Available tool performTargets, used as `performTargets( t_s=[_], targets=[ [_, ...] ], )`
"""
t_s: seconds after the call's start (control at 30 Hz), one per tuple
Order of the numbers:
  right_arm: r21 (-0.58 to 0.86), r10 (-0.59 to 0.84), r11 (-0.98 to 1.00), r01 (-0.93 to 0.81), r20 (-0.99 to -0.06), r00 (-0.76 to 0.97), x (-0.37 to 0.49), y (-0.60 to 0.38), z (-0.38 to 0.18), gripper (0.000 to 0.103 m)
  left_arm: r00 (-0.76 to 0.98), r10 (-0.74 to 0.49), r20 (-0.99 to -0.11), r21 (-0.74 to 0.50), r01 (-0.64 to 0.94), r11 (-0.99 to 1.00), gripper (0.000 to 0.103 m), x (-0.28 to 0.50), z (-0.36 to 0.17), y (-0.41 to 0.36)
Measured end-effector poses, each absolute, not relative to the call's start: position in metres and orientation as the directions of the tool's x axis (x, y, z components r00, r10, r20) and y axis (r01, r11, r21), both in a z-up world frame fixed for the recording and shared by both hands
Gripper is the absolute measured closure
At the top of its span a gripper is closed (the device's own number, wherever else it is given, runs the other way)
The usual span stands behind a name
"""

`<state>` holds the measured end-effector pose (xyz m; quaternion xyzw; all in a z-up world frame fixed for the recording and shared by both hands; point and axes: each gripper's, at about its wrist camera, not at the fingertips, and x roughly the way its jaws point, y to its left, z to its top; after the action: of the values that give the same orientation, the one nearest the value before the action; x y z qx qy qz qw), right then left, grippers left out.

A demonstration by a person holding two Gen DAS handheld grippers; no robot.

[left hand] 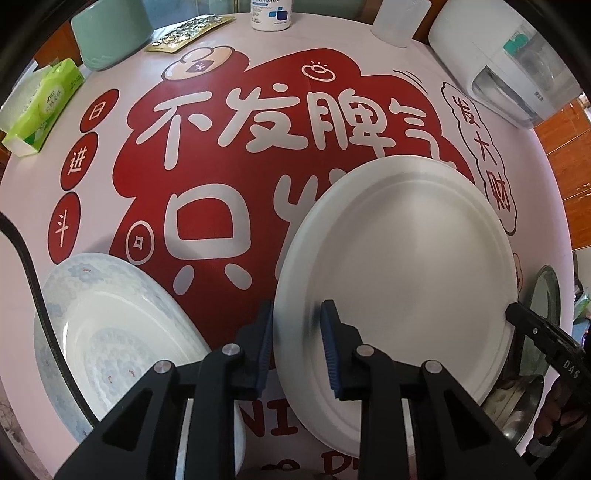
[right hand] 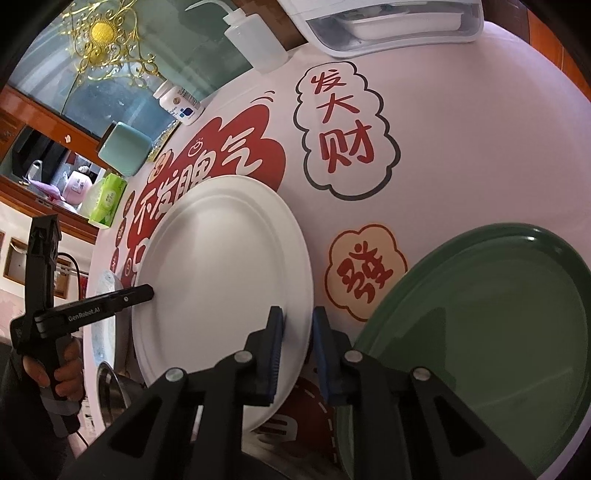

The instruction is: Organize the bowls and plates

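A plain white plate [left hand: 402, 266] is held tilted above the table; it also shows in the right wrist view [right hand: 221, 273]. My left gripper [left hand: 297, 350] straddles its left rim, jaws closed on the edge. My right gripper [right hand: 297, 354] clamps the opposite rim, and its finger shows in the left wrist view [left hand: 532, 325]. A blue-patterned white plate [left hand: 110, 332] lies at the lower left. A dark green plate [right hand: 498, 339] lies to the right of the white plate. A metal bowl [left hand: 517, 402] sits under the white plate's right edge.
The table [left hand: 33, 177] has a red and white printed cloth. At its far edge stand a green tissue pack [left hand: 44, 107], a pale green container [left hand: 107, 33], a white bottle [left hand: 271, 14], a squeeze bottle [right hand: 255, 40] and a white appliance [left hand: 506, 62].
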<state>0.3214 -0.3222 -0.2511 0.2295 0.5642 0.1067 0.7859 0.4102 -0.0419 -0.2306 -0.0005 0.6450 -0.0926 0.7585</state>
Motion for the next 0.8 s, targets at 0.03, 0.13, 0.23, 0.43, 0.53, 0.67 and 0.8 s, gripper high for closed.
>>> performTargets(
  t_s=[0.03,0.13,0.23,0.43,0.53,0.67,0.8],
  targets=[
    [0.493,0.434,0.864,0.1,-0.832,0.345,0.321,-0.324,-0.252,0.088,0.154,-0.137,-0.979,-0.116,0.14,0.983,0.08,0.411,-0.231,-0.044],
    [0.506,0.442,0.856,0.107,-0.822,0.359,0.318,-0.325,-0.249,0.088,0.155,-0.128,-0.98,-0.108,0.13,0.986,0.08,0.411,-0.231,-0.047],
    [0.514,0.447,0.853,0.091,-0.809,0.381,0.316,-0.324,-0.242,0.088,0.173,-0.12,-0.978,-0.099,0.123,0.987,0.079,0.411,-0.228,-0.049],
    [0.544,0.469,0.837,0.059,-0.769,0.434,0.312,-0.323,-0.226,0.088,0.21,-0.124,-0.97,-0.106,0.097,0.99,0.078,0.411,-0.216,-0.043],
    [0.559,0.481,0.828,0.044,-0.749,0.456,0.31,-0.321,-0.219,0.088,0.228,-0.127,-0.965,-0.11,0.083,0.99,0.078,0.41,-0.208,-0.041],
    [0.572,0.495,0.82,0.023,-0.728,0.474,0.309,-0.32,-0.21,0.088,0.264,-0.129,-0.956,-0.114,0.072,0.991,0.078,0.407,-0.194,-0.036],
    [0.58,0.504,0.815,0.004,-0.711,0.492,0.305,-0.318,-0.199,0.088,0.308,-0.132,-0.942,-0.12,0.057,0.991,0.078,0.402,-0.175,-0.03]
  ],
)
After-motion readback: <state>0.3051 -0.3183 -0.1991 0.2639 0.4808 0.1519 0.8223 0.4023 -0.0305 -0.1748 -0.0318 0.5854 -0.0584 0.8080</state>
